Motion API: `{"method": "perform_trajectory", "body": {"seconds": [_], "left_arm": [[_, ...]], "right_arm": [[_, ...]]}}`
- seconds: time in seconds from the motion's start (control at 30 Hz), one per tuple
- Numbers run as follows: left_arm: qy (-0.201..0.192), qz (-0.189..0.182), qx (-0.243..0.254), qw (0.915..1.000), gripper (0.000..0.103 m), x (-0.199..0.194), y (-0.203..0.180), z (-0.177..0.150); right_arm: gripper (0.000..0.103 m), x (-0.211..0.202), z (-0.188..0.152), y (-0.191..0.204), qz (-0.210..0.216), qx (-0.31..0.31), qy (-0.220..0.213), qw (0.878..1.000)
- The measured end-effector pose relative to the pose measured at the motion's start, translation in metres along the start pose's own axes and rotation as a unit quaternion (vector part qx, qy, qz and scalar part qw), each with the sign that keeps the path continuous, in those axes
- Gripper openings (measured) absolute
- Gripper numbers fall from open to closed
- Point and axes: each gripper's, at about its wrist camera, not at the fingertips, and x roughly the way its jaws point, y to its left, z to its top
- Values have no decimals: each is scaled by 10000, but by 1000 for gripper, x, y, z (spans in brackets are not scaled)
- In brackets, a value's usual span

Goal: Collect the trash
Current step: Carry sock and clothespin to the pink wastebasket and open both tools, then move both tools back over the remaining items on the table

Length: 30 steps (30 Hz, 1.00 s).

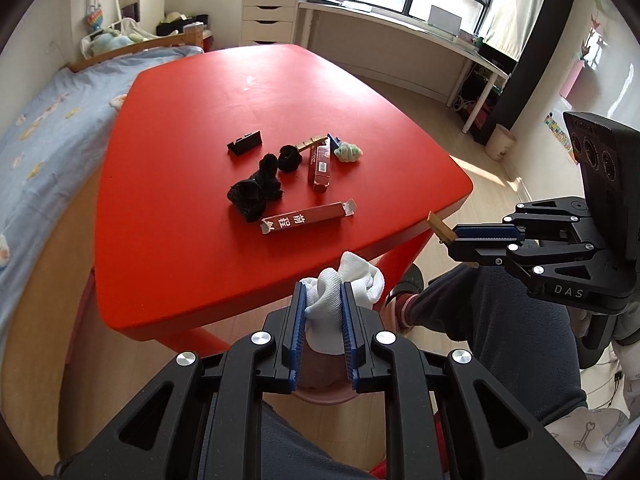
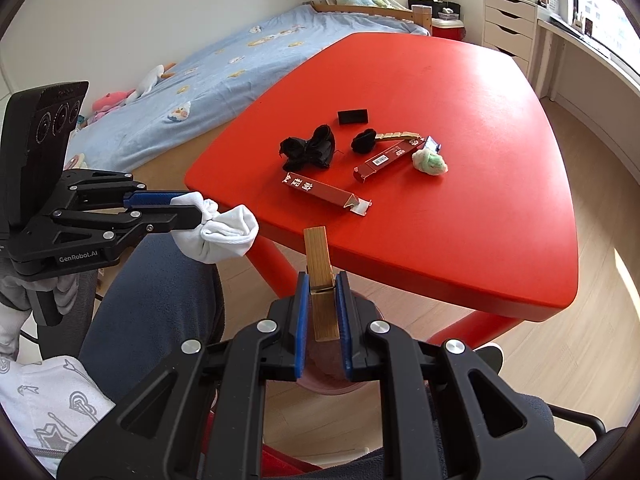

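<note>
My left gripper (image 1: 323,292) is shut on a crumpled white cloth (image 1: 348,280), held off the near edge of the red table (image 1: 192,272); the cloth also shows in the right wrist view (image 2: 224,232). My right gripper (image 2: 322,280) is shut on a flat gold strip (image 2: 320,264), held below the table's near edge. On the table lie two red cardboard boxes (image 1: 306,218) (image 1: 320,166), black fabric lumps (image 1: 256,192), a small black box (image 1: 245,143), a pale green wad (image 1: 348,153) and a gold strip (image 1: 312,142).
A pink bin (image 2: 326,376) shows beneath both grippers, by my knees. A bed with a blue cover (image 1: 44,128) stands left of the table. A white drawer unit (image 1: 270,18) and a desk under the window stand behind. A waste basket (image 1: 500,142) sits on the floor at right.
</note>
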Motion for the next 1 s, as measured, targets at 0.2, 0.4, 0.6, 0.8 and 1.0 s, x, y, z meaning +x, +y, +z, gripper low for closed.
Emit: {"method": "perform_trajectory", "body": {"seconds": [0.2, 0.4, 0.6, 0.8, 1.0], "left_arm": [[100, -78, -30, 9999, 17, 5, -3, -11], [135, -115, -50, 9998, 18, 4, -3, -12], [89, -79, -86, 9999, 63, 5, -1, -11], [-93, -11, -271, 9996, 94, 0, 8, -11], [-94, 57, -339, 9994, 95, 0, 12, -11]], "right_arm": [[13, 7, -9, 2, 62, 20, 123, 9999], [14, 9, -10, 3, 154, 35, 158, 9997], [79, 7, -8, -1, 82, 111, 44, 9999], [97, 6, -7, -12, -144, 361, 32, 9992], [98, 8, -8, -14, -251, 433, 54, 9987]]}}
